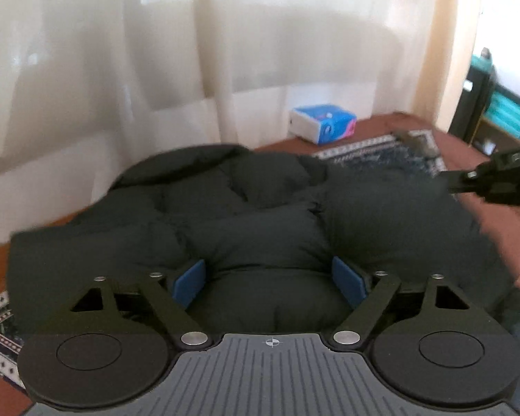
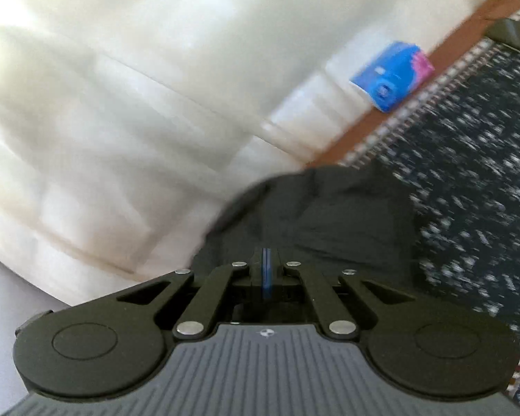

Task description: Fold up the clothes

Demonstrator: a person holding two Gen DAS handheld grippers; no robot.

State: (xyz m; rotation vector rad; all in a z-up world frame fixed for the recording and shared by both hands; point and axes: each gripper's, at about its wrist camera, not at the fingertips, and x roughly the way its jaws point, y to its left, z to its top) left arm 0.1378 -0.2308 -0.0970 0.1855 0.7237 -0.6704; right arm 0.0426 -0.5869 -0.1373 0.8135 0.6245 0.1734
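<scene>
Black puffy jacket point(image 1: 260, 228) under spread left fingers point(image 1: 190, 282); right fingers point(image 2: 267, 270) clenched, perhaps pinching it.

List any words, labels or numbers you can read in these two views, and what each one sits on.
None can be read.
Blue and white box by the curtain: coloured printing on it, too blurred to read in either view.
Right gripper seen from the left wrist: a pale marking on its black body, too small and blurred to read.
Left gripper: only a small crosshair mark on its grey body, no text.
Black jacket: no label visible.
</scene>
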